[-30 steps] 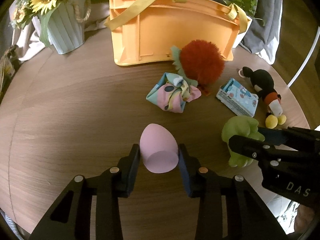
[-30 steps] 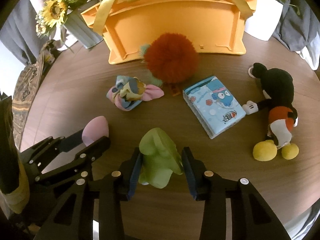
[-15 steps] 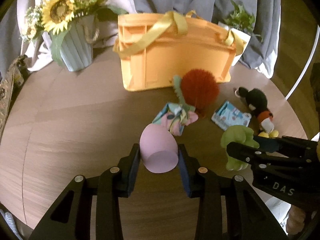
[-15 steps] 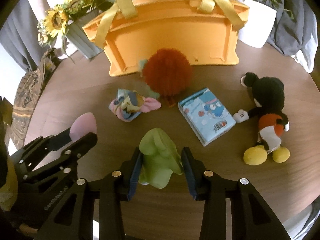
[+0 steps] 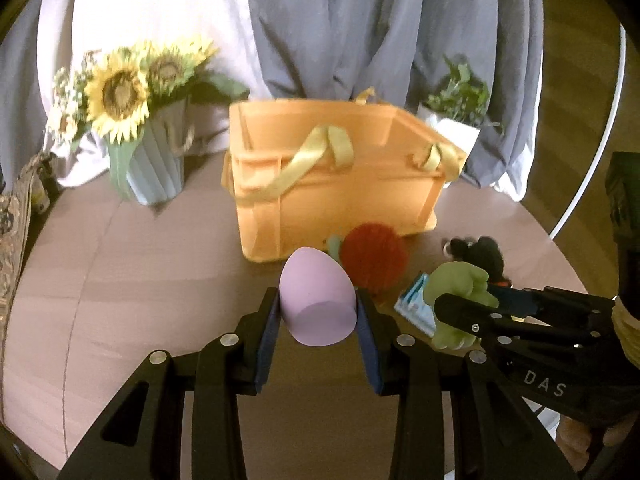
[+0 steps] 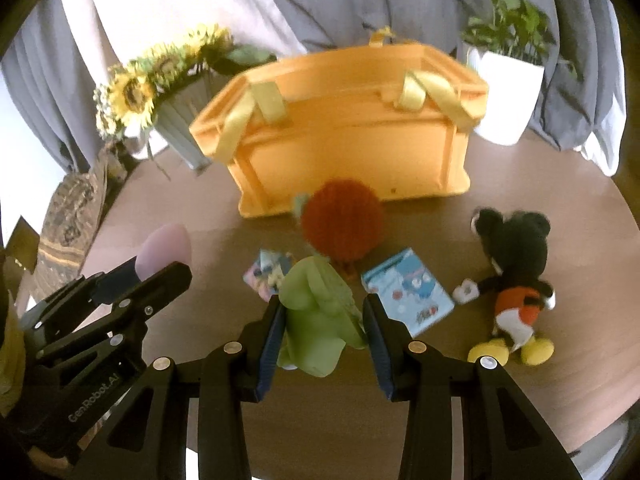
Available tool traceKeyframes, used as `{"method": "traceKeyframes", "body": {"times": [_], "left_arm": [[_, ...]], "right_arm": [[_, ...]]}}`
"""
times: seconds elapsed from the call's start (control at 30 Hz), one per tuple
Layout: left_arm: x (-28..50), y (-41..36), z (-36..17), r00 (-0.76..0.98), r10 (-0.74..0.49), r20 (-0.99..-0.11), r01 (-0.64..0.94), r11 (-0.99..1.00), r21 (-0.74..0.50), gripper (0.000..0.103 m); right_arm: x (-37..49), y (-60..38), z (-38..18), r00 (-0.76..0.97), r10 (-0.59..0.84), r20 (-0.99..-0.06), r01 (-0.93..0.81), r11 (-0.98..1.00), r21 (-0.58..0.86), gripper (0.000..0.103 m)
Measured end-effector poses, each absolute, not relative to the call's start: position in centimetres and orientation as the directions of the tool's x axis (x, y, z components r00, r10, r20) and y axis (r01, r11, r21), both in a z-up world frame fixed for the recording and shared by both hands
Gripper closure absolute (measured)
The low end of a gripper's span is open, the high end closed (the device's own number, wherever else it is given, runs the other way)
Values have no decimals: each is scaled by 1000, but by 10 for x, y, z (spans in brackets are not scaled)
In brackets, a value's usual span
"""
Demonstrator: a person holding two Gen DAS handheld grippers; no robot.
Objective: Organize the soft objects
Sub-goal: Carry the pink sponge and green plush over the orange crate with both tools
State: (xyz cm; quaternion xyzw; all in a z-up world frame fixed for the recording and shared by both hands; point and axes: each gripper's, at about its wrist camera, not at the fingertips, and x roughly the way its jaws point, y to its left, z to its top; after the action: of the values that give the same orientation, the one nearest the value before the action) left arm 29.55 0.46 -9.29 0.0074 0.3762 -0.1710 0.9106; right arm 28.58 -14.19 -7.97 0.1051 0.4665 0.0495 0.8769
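Between the fingers of my left tool (image 5: 317,312) sits the pink egg (image 5: 317,296), pinched on both sides and clear of the counter (image 5: 140,280). My right tool (image 6: 322,312) is likewise clamped on the green plush (image 6: 316,320), which bulges out above and below the pads.

A second ago both tools were low, looking down on the counter with the toys spread wide beneath them. Now both have risen and tipped forward: the orange bin (image 6: 348,148) stands straight ahead of each tool, its open rim showing, and curtains fill the top of each view. Neither toy slipped during the lift; each sits in its grip as before.

I judge this means both pickups are done and the carry to the bin is under way. The next move calls for going forward and higher, over the near wall and its yellow straps (image 6: 416,88), before letting go.

Ahead of my right tool and still on the counter are the red pom-pom (image 6: 340,224), touching the bin's wall, the blue tissue pack (image 6: 408,292), the patterned cloth bundle (image 6: 268,274) and, off to the right, the mouse doll (image 6: 516,276). Those remain to be gathered, so the job is early.
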Motion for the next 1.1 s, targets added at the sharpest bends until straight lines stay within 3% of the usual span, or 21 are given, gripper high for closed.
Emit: {"method": "traceKeyframes", "body": {"times": [0.63, 0.67, 0.7, 0.73, 1.1], "left_arm": [[324, -19, -42, 748, -316, -584, 315, 943, -107, 67], [326, -20, -40, 753, -311, -580, 310, 945, -105, 67], [328, -22, -40, 756, -307, -578, 305, 947, -103, 67], [330, -23, -39, 758, -306, -576, 304, 947, -104, 67], [339, -41, -35, 779, -289, -556, 292, 953, -86, 67]], "right_arm": [[314, -174, -27, 709, 169, -685, 13, 967, 253, 66], [317, -176, -26, 717, 166, -677, 11, 968, 249, 71], [320, -177, -26, 719, 162, -676, 5, 971, 238, 96], [324, -179, -27, 714, 159, -682, 0, 974, 227, 99], [337, -196, -26, 721, 175, -671, -17, 972, 235, 99]]}}
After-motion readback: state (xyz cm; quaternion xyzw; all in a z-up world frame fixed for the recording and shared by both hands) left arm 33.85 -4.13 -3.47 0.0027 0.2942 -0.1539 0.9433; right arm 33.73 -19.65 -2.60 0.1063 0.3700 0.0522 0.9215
